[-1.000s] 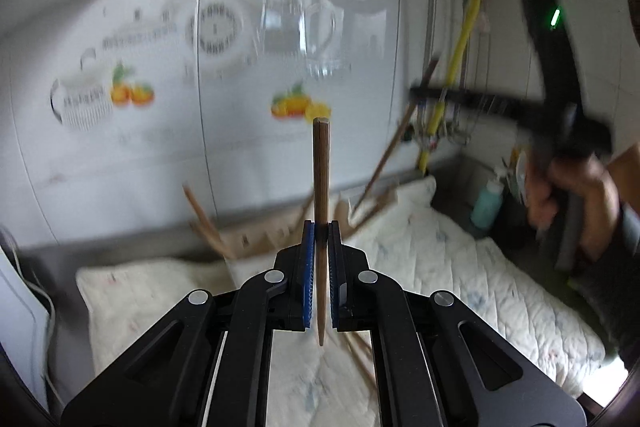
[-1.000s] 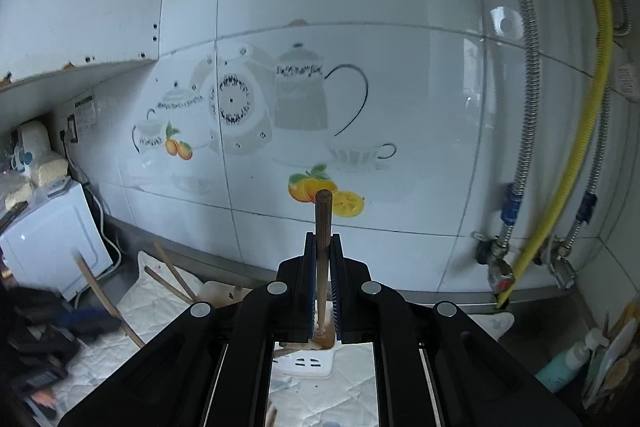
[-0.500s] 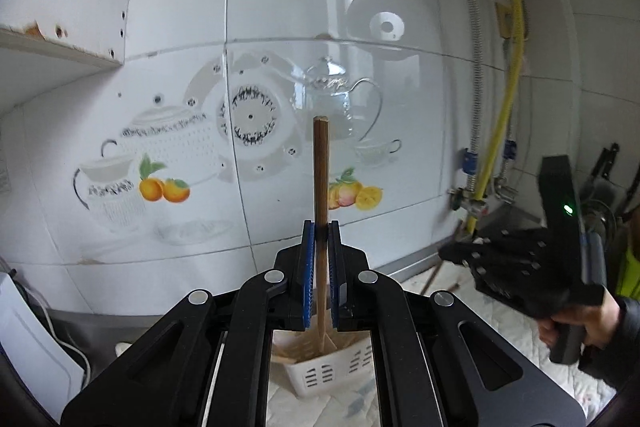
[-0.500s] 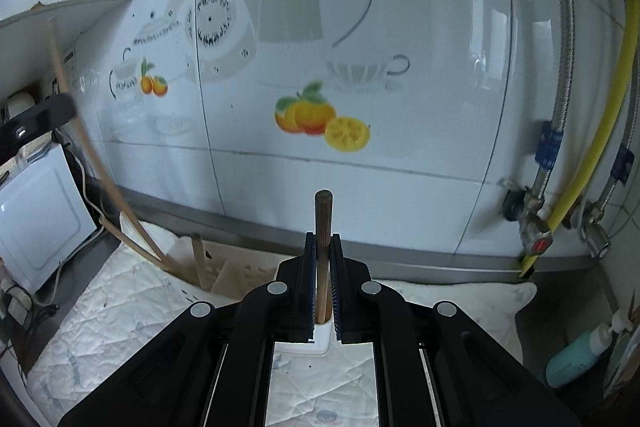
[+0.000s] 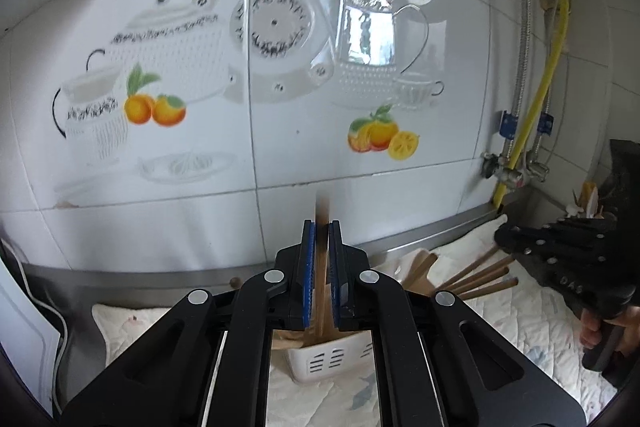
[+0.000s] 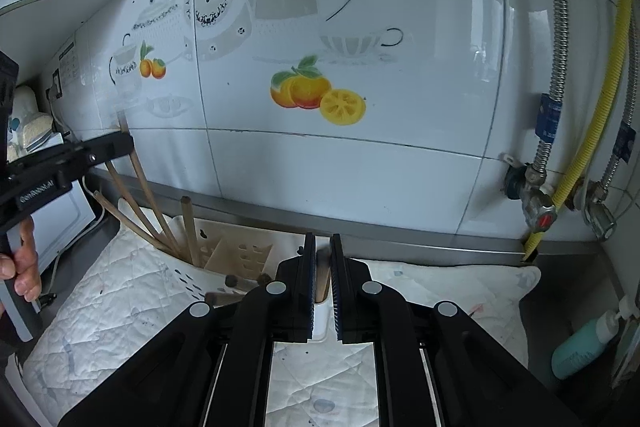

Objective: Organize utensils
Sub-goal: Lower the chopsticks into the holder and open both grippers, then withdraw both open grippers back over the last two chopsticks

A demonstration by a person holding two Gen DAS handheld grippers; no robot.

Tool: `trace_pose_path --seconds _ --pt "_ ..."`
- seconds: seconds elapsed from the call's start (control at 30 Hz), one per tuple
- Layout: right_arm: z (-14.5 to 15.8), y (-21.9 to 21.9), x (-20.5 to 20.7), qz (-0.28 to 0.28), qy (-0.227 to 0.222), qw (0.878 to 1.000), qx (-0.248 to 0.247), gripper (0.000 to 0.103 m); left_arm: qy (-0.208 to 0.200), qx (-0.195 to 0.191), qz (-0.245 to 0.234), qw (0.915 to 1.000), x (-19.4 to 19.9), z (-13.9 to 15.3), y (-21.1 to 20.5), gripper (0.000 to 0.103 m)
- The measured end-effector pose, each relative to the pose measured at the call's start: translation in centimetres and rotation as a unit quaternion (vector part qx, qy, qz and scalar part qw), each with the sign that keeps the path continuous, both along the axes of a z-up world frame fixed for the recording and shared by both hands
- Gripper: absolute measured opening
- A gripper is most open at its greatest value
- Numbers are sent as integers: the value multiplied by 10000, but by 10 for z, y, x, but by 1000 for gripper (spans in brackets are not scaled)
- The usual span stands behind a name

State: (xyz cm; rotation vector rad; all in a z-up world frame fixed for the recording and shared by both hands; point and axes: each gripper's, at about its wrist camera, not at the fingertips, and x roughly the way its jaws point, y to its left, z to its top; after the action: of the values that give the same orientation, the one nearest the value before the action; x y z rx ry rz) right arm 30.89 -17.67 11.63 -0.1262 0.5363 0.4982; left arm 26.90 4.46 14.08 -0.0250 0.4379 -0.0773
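Vs 1 s ago, wooden stick [image 5: 321, 267] in left gripper [image 5: 321, 275] now sits much lower betw. the pads, blurred, its lower end at the white holder [image 5: 320, 363], while stick [image 6: 321, 277] in right gripper [image 6: 321, 283] also shows far shorter above the pads, over the holder.

Brown wooden chopsticks [image 6: 188, 231] stand tilted in the white slotted holder [image 5: 324, 363].

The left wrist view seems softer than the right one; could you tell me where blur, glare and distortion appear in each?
Left wrist view: the wooden stick in the left gripper is motion-smeared, window glare sits on the tiled wall, straight lines bow. Right wrist view: mostly sharper, mild sheen on the wall, corners vignetted, the stick in the right gripper slightly soft.
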Motion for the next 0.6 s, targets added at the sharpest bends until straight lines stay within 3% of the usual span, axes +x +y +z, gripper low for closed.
trace_pose_path --seconds 0.1,0.2,0.27,0.4,0.6 --pt "2 -4 -6 -29 -43 10000 30 10 23 -2 34 10000 -2 -2 0 6" --pt "8 -9 -17 -66 -139 9999 58 20 -11 14 17 10000 -6 1 -1 8" --pt "11 -13 -27 -71 -173 9998 87 21 -49 -19 -2 10000 -12 4 -1 10" --pt "14 -22 -52 -73 -214 9996 177 30 -143 -15 -38 9999 -30 11 -4 20" --pt "-4 -28 -101 6 -25 9996 293 31 -169 4 -121 9998 -70 6 -10 37"
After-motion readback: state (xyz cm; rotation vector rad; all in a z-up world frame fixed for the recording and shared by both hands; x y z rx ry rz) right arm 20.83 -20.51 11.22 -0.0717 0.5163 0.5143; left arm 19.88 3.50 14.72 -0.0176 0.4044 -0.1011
